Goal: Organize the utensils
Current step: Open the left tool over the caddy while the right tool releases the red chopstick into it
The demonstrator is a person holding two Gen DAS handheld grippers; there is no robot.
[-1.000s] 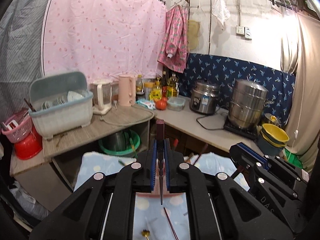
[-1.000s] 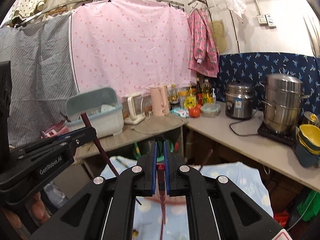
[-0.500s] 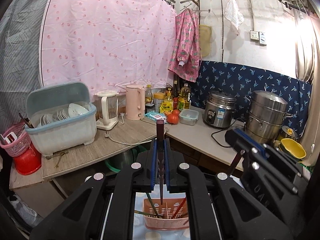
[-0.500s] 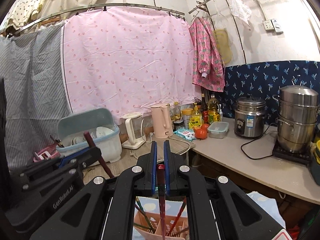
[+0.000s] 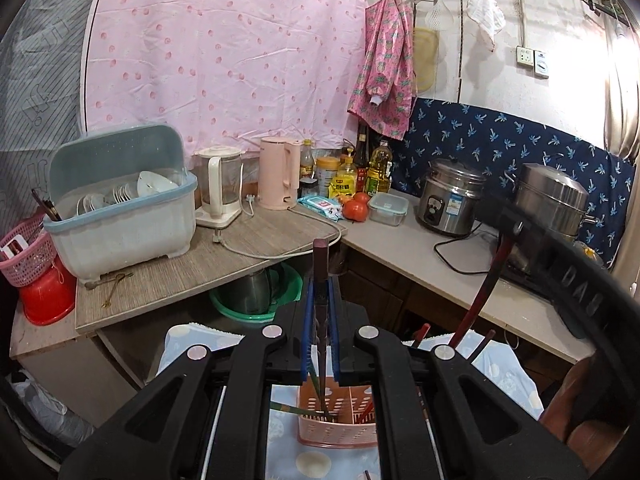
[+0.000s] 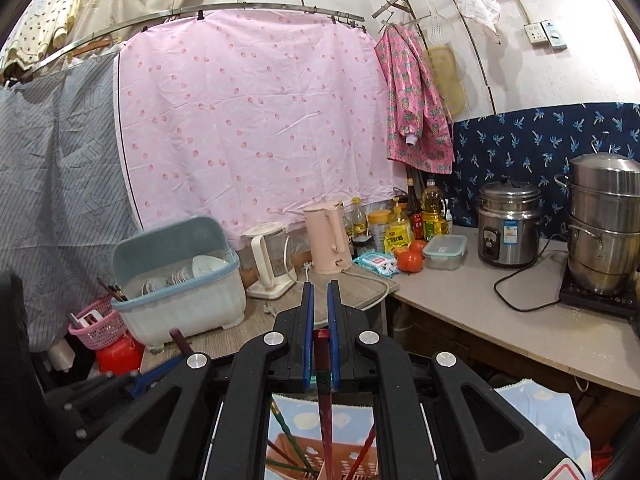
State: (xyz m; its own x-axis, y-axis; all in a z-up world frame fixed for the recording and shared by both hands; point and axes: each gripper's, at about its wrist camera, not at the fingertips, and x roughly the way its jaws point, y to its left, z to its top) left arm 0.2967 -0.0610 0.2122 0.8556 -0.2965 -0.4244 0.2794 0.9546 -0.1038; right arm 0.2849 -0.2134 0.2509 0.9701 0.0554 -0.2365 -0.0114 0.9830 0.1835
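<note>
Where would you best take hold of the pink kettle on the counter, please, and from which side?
Grip the pink kettle by its handle, which runs vertically down the side that faces right in the right wrist view. Come in level from that side with the claw's fingers closing across the handle; the body looks too wide and smooth to pinch. Both claws currently hold chopsticks, so one must be freed first.

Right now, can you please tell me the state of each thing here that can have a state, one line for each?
Left gripper: shut on a dark maroon chopstick.
Right gripper: shut on a red chopstick.
Pink perforated plastic utensil basket: upright, several chopsticks already inside.
Blue-grey plastic dish rack: lid raised, dishes inside.
Pink electric kettle: lid closed.
Clear food container: lid on.
</note>
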